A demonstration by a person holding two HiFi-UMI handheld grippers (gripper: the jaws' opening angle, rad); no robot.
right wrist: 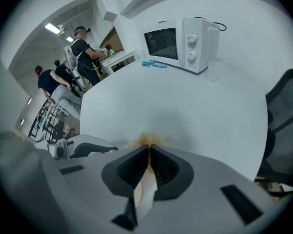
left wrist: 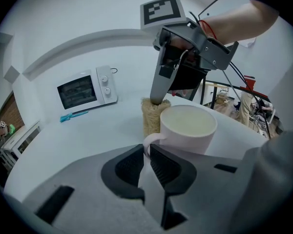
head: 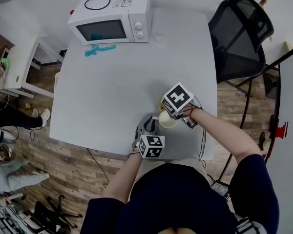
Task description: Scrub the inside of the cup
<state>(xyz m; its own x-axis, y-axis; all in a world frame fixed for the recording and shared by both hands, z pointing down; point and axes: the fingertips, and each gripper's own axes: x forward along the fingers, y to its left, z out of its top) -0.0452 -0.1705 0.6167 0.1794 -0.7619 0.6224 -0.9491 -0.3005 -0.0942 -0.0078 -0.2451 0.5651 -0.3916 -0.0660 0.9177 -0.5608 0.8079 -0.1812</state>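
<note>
Fingers (left wrist: 128, 167) of left gripper (left wrist: 147, 152) pinch handle (left wrist: 152, 139) of one cup (left wrist: 188, 130); right gripper (right wrist: 149, 152) grips one sponge (left wrist: 151, 115).

We've got a pale mug (left wrist: 188, 126) standing upright near the front edge of the counter (head: 112, 91), creamy inside, its handle pinched in our left claw (left wrist: 146, 161). The tan, fibrous scrubber (left wrist: 151, 115) hangs just behind it, outside the rim, clamped in our right claw (right wrist: 149, 152).

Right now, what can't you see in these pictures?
- Bottom inside the cup: the left gripper view looks across its rim, and the head view is too small.
- Part of the sponge, left gripper view: the cup hides it.
- Cup, right gripper view: hidden under the right gripper body.
</note>
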